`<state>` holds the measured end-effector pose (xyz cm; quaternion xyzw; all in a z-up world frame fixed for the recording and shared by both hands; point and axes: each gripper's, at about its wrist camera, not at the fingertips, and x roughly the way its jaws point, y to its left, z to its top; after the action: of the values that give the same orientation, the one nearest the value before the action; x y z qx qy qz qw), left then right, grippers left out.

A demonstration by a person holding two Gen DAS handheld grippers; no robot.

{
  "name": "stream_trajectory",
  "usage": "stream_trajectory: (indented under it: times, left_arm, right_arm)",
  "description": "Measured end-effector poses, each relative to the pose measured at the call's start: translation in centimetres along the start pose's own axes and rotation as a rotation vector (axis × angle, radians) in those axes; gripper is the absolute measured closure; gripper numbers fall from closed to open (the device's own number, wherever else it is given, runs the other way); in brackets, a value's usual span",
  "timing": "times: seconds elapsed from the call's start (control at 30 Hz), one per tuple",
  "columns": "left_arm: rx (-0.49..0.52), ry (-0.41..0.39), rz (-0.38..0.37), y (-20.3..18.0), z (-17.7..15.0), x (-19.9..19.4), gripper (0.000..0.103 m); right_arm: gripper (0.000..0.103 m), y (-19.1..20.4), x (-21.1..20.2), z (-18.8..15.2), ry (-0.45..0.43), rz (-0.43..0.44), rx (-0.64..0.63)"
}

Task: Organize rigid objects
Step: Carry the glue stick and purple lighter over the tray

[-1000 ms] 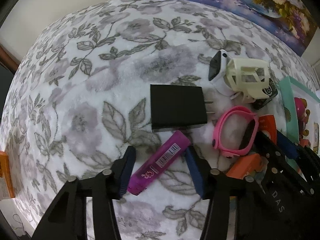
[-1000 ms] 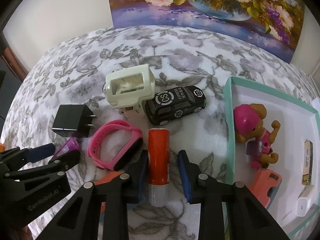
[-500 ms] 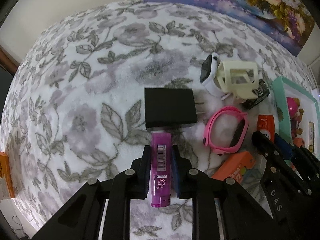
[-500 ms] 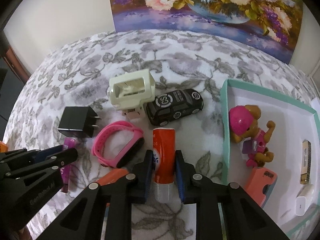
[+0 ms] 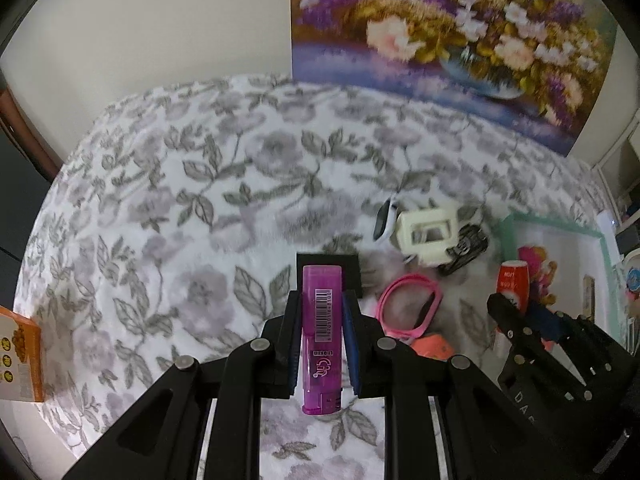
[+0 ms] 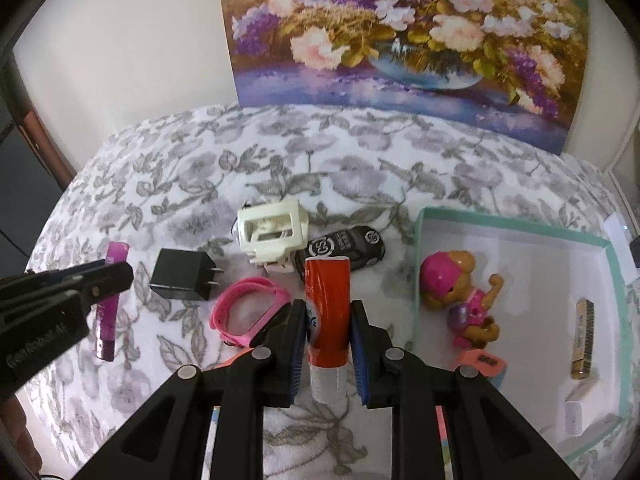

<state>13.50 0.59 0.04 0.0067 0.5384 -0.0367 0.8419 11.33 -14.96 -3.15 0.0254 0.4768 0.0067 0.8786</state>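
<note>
The purple lighter (image 5: 321,336) and orange tube (image 6: 327,320) hang above a tabletop (image 6: 180,184) covered in grey flowered cloth, a flower painting (image 6: 404,36) against the wall behind. The left gripper (image 5: 320,344) has its jaws clamped on the one lighter; the right gripper (image 6: 326,344) has its jaws clamped on the one tube. One charger (image 6: 185,275), one pink band (image 6: 250,312), one toy car (image 6: 352,246) lie below; one tray (image 6: 520,227) sits right.

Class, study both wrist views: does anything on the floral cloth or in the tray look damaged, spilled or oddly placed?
Nothing stands out. The left gripper holds a purple lighter, the right gripper an orange tube; the toy car and pink band lie loose, still unsorted, beside the tray.
</note>
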Motion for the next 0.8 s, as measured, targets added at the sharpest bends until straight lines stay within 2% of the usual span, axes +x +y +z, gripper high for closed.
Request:
stream_trajectory:
  times: [0.2,0.33,0.8]
  left_arm:
    - [0.012,-0.048,-0.006,-1.4,0.6,-1.7,0.083]
    - [0.039,-0.06,-0.014,-3.2,0.4,-2.4,0.083]
    - [0.199,-0.033,-0.15,-13.6,-1.6,-2.6,0.083]
  right_arm:
    - [0.08,-1.3,-1.3,0.1,-0.019,0.0,0.016]
    - [0.08,-3.8,-1.9,-0.1,-0.023,-0.022,0.056]
    - [0.08,-17.1,-3.5,-2.6,0.012,-0.132,0.307]
